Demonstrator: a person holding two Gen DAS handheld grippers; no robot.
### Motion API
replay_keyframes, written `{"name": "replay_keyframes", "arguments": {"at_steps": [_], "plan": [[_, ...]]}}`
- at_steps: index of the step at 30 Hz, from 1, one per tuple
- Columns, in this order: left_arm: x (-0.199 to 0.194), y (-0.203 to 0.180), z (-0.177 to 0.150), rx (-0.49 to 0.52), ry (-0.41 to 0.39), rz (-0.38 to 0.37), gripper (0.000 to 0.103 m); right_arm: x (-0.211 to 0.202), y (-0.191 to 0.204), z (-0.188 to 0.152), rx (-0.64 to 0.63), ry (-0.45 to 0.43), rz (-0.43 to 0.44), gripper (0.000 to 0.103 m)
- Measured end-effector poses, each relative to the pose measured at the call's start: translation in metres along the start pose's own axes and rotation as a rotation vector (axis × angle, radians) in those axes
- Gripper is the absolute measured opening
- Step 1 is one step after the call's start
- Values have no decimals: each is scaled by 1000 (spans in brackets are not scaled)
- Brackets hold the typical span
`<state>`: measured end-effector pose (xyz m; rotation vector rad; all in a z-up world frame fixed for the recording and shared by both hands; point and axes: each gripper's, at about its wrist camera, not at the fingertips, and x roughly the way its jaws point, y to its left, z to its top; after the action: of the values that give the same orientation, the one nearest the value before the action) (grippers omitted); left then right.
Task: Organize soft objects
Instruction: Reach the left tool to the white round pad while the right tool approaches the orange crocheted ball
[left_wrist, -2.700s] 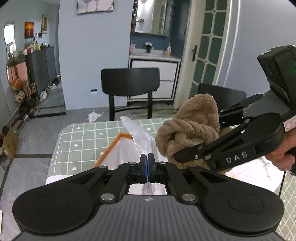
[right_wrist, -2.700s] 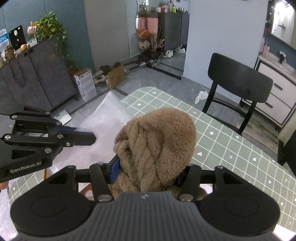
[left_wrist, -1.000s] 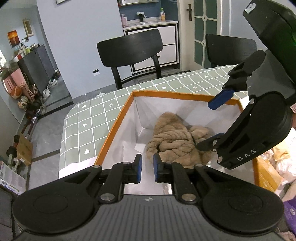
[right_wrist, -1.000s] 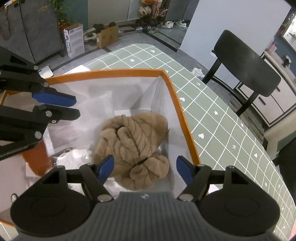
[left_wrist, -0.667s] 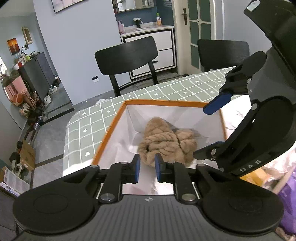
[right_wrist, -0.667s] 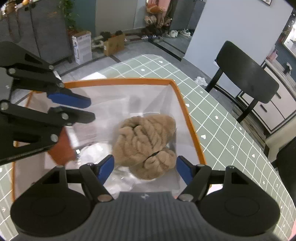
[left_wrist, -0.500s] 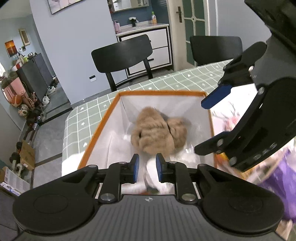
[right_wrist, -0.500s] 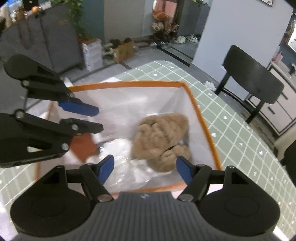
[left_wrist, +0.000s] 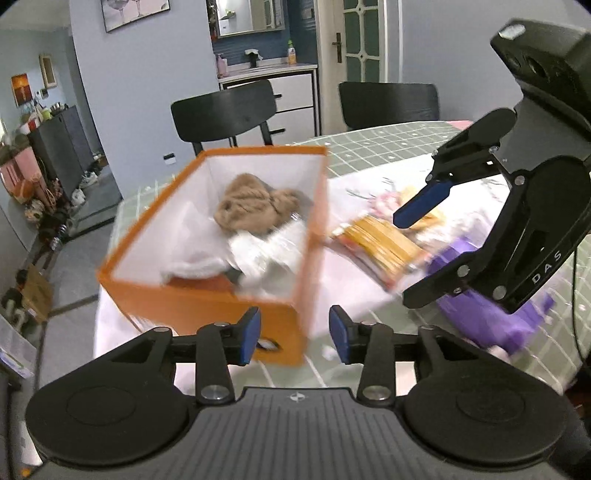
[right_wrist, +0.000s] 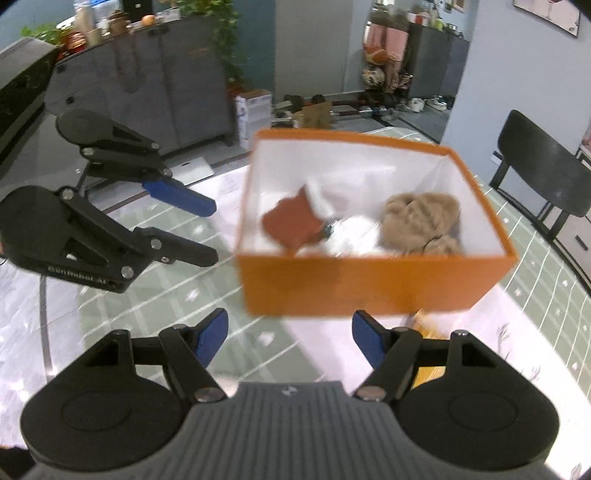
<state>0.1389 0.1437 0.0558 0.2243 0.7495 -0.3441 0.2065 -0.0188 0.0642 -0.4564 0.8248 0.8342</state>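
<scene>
A table (left_wrist: 388, 147) covered in a green checked cloth with small white marks carries everything. An orange box (left_wrist: 207, 299) with a white lining stands directly on it, just ahead of the left gripper's fingers (left_wrist: 249, 334) in the left wrist view, and ahead of the right gripper's fingers (right_wrist: 364, 338) in the right wrist view. To the right of the left fingers, beside the box, lies a yellow-orange packet (left_wrist: 384, 251), and nearer still a purple item (left_wrist: 480, 317), blurred. Pale patterned sheeting (right_wrist: 118, 206) lies on the cloth left of the box, in the right wrist view.
</scene>
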Motion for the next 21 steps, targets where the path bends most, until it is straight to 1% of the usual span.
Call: {"name": "replay_keyframes", "arguments": {"at_steps": [4,7,8,10,14,16,18,21], "plan": [[-3,-12,-27,-58,-6,-43,56,-15,19,-36,-3,-3,18,73],[1,-27,-41,-75,-2,-63,57,-28,28,-62,5,-7,38,73],[2,-33,-48,-73,-1,-68,58,-32,32,-71,6,-10,39,73],[8,-47,-54,-60,5,-86,62,-40,37,-89,7,-11,41,73],[15,-70,-67,-53,3,-133,63,-54,43,-123,3,5,53,73],[18,-82,-72,-41,9,-151,66,-64,41,-138,8,11,58,74],[20,-94,-76,-21,19,-149,68,-74,38,-148,10,14,67,75],[24,-109,-80,2,35,-156,68,-92,31,-165,11,-1,46,78]]}}
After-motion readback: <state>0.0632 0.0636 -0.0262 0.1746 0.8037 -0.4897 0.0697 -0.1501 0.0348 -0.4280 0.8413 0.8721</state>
